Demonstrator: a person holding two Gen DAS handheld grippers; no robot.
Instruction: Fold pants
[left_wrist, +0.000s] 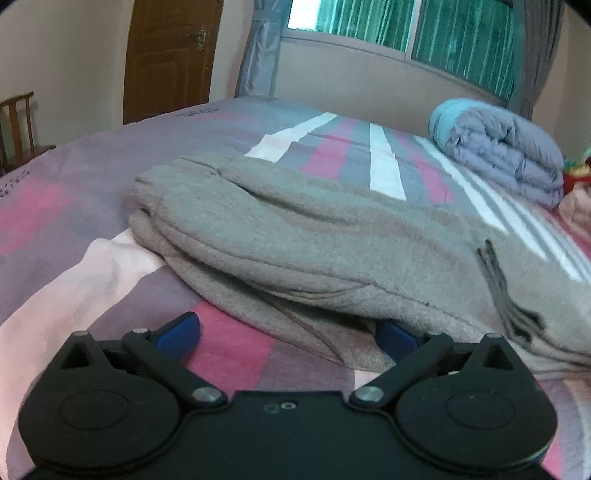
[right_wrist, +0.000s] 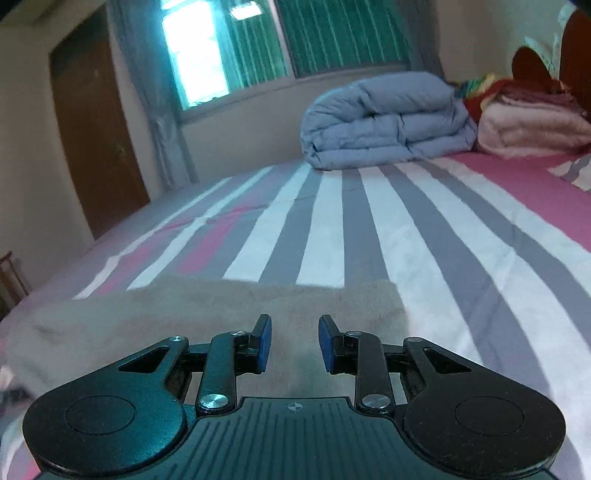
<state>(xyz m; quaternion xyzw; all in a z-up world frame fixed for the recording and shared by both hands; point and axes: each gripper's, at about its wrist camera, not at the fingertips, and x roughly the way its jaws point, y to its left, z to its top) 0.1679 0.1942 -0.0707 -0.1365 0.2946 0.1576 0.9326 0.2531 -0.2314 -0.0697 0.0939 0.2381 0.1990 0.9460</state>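
My left tool (left_wrist: 286, 328) sits low over the bed (left_wrist: 66, 206), angled down toward the striped cover, its jaws spread wide with nothing clamped between them. The left blue pad (left_wrist: 181, 332) rests over bare pink and grey sheet; the right pad (left_wrist: 393, 332) is tucked just under the near edge of the grey pants (left_wrist: 314, 236), whose fleece drapes over its tip. I cannot tell whether that pad actually touches the cloth. From here the pants lie folded in a thick layered bundle, running from the middle of the view off to the right, directly ahead of the tool and partly over its right side. A dark drawstring (left_wrist: 498, 284) trails across the fabric near the right edge.

My right tool (right_wrist: 294, 343) is tipped gently down, pointing across the bed toward the window (right_wrist: 258, 44). Its jaws stand partly apart, pads parallel with a clear gap, gripping nothing. The pants (right_wrist: 207, 310) show here as a flat grey band lying under and just ahead of the pads, extending left; their right end stops a little to the right of the tool. Farther off a folded blue quilt (right_wrist: 384, 122) sits on the bed.
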